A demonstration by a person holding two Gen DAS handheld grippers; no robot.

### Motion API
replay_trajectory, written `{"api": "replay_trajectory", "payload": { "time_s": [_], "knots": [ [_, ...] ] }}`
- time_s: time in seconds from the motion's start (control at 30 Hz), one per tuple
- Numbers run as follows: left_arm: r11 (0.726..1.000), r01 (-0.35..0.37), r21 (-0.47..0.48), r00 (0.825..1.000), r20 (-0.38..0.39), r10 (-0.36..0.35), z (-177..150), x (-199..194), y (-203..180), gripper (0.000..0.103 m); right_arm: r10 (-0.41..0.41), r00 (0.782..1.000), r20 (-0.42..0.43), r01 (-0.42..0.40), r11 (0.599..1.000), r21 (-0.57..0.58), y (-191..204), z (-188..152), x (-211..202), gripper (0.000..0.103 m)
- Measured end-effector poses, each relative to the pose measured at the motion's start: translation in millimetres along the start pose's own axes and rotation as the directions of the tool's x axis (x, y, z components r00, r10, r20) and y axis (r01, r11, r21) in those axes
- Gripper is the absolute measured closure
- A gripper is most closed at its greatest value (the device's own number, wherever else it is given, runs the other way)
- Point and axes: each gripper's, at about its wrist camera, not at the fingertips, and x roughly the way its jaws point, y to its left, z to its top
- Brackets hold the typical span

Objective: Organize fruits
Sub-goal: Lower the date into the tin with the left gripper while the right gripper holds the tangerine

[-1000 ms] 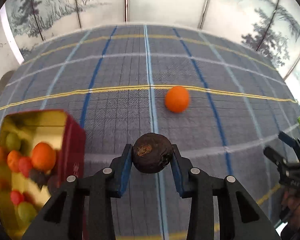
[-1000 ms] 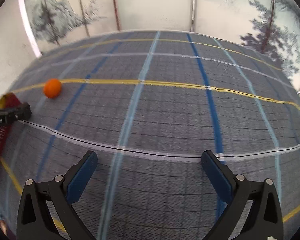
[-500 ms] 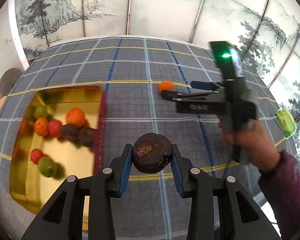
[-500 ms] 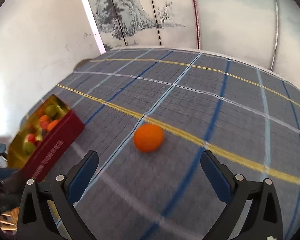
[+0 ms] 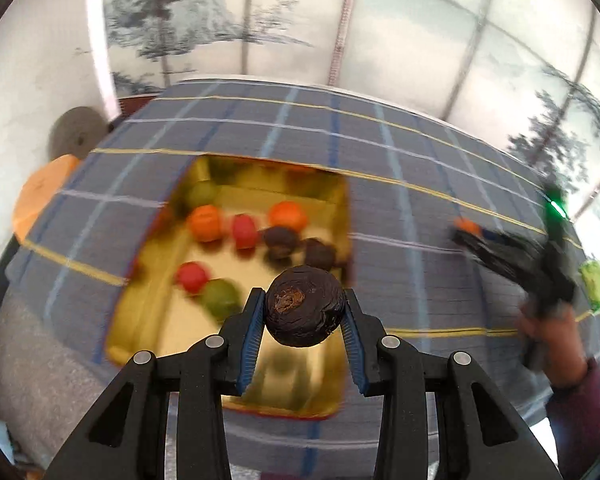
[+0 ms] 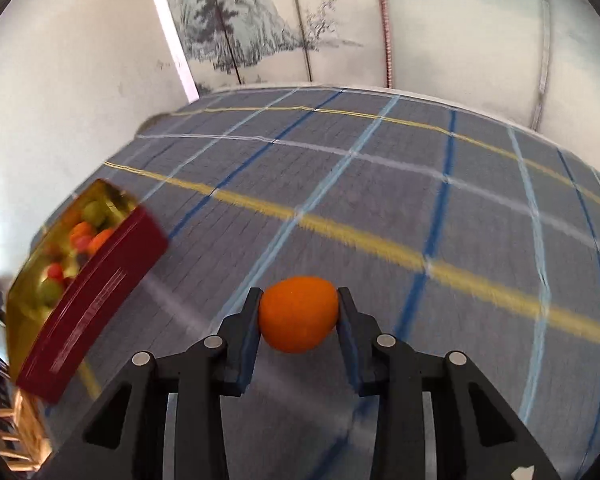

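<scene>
Table under a grey plaid cloth (image 6: 380, 208) with blue, white and yellow lines, painted screen panels behind. Left tool (image 5: 302, 312) clamps a dark wrinkled round fruit (image 5: 303, 312) above the near end of the red tin with gold interior (image 5: 342, 216), which holds orange, red, green and dark fruits. Right tool (image 6: 298, 314), to the right of the tin, grips a smooth orange fruit (image 6: 298, 314) over the cloth.

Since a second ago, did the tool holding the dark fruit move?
Yes. The left tool, shut on the dark fruit, has swung left over the gold tin, which sat off to its left before.
</scene>
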Motion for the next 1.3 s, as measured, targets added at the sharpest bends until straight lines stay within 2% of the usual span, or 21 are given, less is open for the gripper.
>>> {"api": "replay_trajectory", "payload": {
  "time_s": [0.13, 0.27, 0.37, 0.67, 0.97, 1.3],
  "knots": [
    [0.997, -0.067, -0.023, 0.997, 0.021, 0.068, -10, -4, 27, 0.065, -0.048, 0.999, 0.016, 0.046, 0.997, 0.063, -10, -45, -32, 0.07],
    [0.994, -0.097, -0.043, 0.995, 0.022, 0.098, -17, -3, 42, 0.065, -0.085, 0.996, 0.028, 0.082, 0.992, 0.1, -17, -65, -53, 0.07],
    [0.995, -0.075, -0.058, 0.997, 0.009, 0.076, -20, 0, 46, 0.065, -0.092, 0.995, 0.026, 0.088, 0.987, 0.134, -24, -67, -54, 0.07],
    [1.0, -0.023, -0.002, 1.0, 0.008, 0.023, -20, 5, 26, 0.065, -0.116, 0.993, 0.006, 0.114, 0.984, 0.139, -25, -68, -51, 0.07],
    [0.998, -0.039, 0.048, 0.999, -0.001, 0.039, -23, 25, 8, 0.064, -0.136, 0.991, -0.015, 0.137, 0.982, 0.128, -23, -68, -47, 0.07],
    [0.992, -0.094, 0.087, 0.996, 0.014, 0.093, -23, 35, 3, 0.064, -0.148, 0.989, -0.019, 0.149, 0.982, 0.117, -21, -68, -46, 0.069]
  ]
}}
